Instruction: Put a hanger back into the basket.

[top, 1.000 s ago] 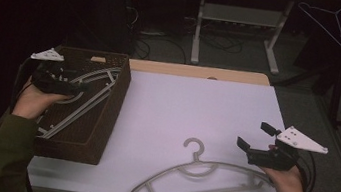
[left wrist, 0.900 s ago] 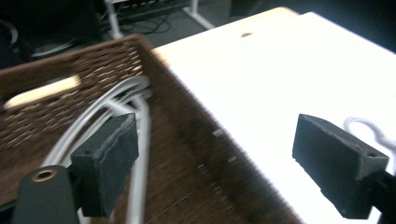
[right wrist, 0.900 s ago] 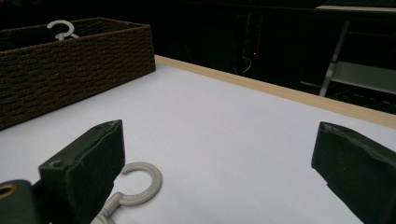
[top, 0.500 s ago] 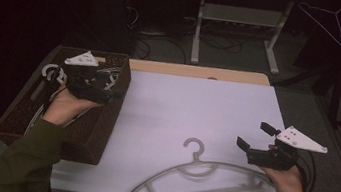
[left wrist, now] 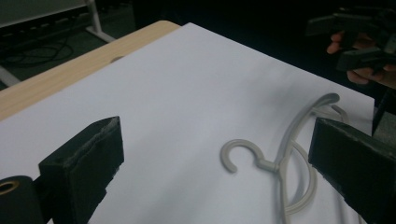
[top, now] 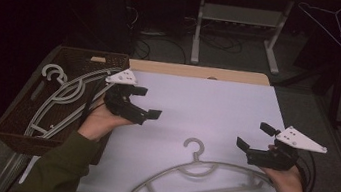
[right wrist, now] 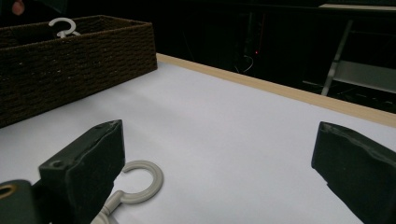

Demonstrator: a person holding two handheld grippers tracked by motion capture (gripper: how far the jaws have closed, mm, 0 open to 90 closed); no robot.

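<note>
Your left gripper [top: 146, 103], jaws wide w/ nothing between after just opening, hangs left of centre beside the basket [top: 17, 127] of hangers, while your right gripper [top: 253, 138] waits open at lower right, near the grey hanger [top: 197, 175] lying bottom-centre on the white sheet [top: 207, 106].

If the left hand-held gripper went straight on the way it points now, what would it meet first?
Probably the grey hanger lying on the white sheet: the left hand-held gripper is open and aimed at its hook end, though depth is uncertain.
</note>
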